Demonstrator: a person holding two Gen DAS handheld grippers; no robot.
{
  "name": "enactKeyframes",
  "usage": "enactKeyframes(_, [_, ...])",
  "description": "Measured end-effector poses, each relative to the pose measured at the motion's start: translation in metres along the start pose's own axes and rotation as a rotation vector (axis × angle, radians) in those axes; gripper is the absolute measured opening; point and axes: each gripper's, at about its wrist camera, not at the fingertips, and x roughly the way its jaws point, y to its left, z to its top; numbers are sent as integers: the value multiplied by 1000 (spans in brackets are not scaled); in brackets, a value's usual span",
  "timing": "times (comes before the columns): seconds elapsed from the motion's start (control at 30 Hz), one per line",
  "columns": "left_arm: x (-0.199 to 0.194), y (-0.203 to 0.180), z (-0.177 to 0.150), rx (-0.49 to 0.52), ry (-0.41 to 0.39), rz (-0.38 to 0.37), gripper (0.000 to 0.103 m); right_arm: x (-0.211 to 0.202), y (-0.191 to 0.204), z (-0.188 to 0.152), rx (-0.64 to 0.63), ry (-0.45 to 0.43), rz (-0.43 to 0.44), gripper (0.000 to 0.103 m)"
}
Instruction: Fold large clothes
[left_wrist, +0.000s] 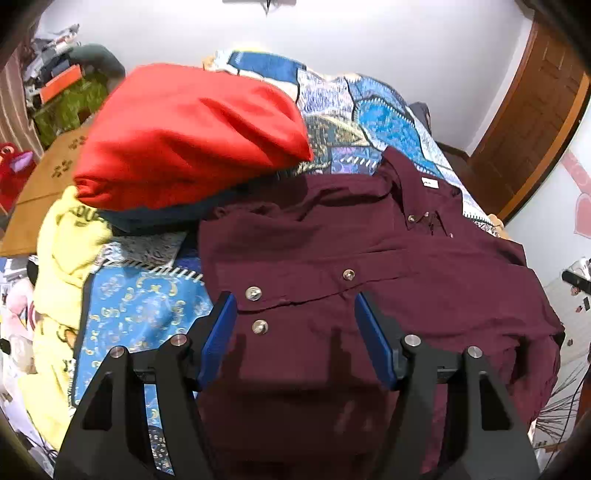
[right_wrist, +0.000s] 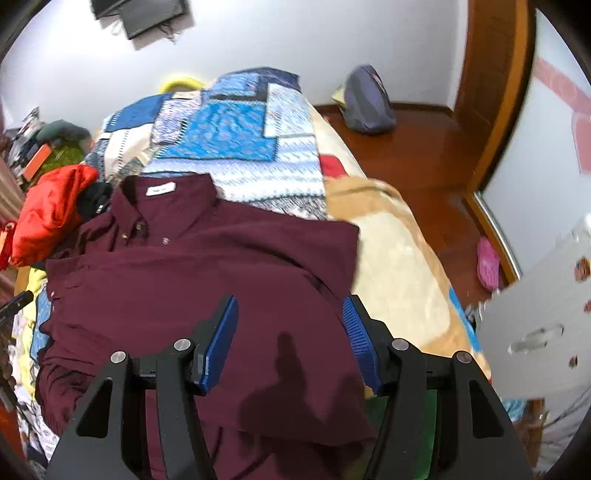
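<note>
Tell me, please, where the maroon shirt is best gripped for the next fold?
Probably the maroon shirt at its right edge, coming in from the right with the open right gripper: there the folded cloth ends in a free edge over the beige blanket, so a finger could slip beneath.

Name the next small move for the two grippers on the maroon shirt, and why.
Probably lower both grippers to pinch the near hem. The maroon shirt lies buttoned and collar-away on the patterned quilt, sides seemingly tucked in. The left gripper and right gripper both hover open above it, holding nothing, so folding hem toward collar looks like the remaining step.
</note>
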Motion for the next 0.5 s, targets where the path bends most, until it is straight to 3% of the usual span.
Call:
enactKeyframes(0.13, [10,-5,-7,24,15,22,65,-4,-15,-18,37,22,-4,55])
enactKeyframes(0.33, [1,5,-42,48,49,65,65,-22,-31,-56,84,42,-4,55])
enactKeyframes(0.5, [-17,32,-77,-14,82,98,65,-28,-38,-85,120,69,-15,55])
